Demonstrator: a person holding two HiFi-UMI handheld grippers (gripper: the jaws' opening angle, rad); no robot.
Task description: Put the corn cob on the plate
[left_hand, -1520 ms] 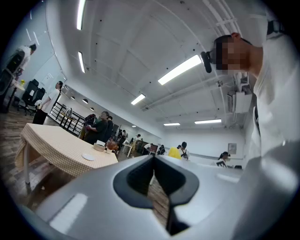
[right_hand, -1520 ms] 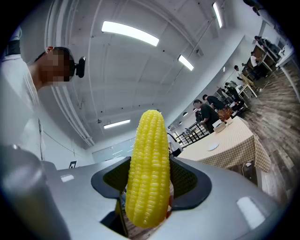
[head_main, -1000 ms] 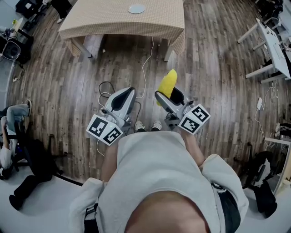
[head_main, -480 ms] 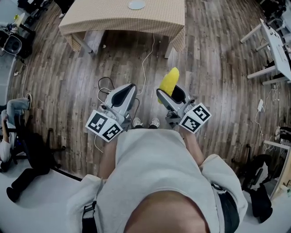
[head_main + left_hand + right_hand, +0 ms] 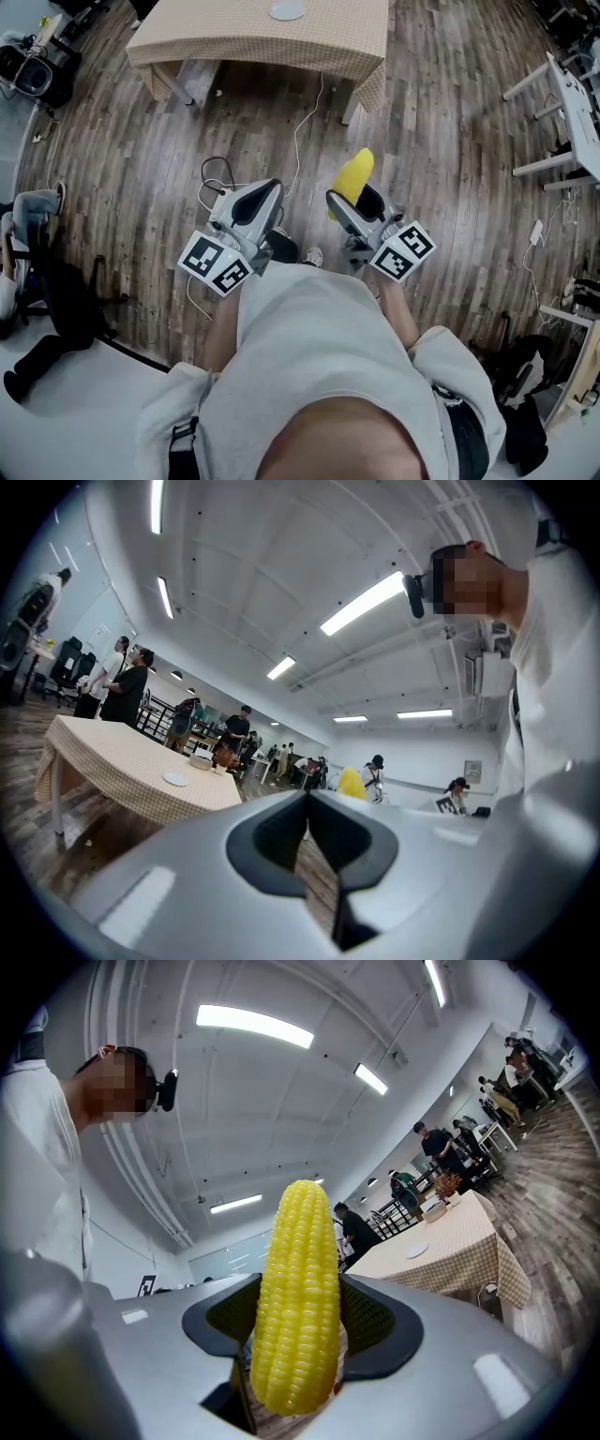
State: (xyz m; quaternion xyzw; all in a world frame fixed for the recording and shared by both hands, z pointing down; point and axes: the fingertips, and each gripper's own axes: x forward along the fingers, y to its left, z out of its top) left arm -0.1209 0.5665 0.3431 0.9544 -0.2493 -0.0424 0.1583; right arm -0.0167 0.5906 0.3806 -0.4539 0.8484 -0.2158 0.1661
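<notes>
A yellow corn cob [image 5: 298,1297] stands upright between the dark pads of my right gripper [image 5: 300,1321], which is shut on it. In the head view the corn cob [image 5: 353,175] pokes out ahead of the right gripper [image 5: 359,201], above the wooden floor. My left gripper [image 5: 251,202] is beside it on the left, shut and holding nothing; its pads [image 5: 281,832] meet along a thin seam. The small white plate [image 5: 287,10] lies on a table with a checked cloth [image 5: 234,42], well ahead of both grippers. The plate [image 5: 417,1251] also shows in the right gripper view.
A white cable [image 5: 302,127] and a dark cable loop [image 5: 214,173] lie on the floor between me and the table. White desks [image 5: 567,94] stand at the right. A seated person [image 5: 26,230] and dark bags [image 5: 66,309] are at the left. Several people stand beyond the table [image 5: 127,761].
Both grippers and the corn have moved forward a little towards the table, which now sits closer in the head view. The grip on the corn is unchanged.
</notes>
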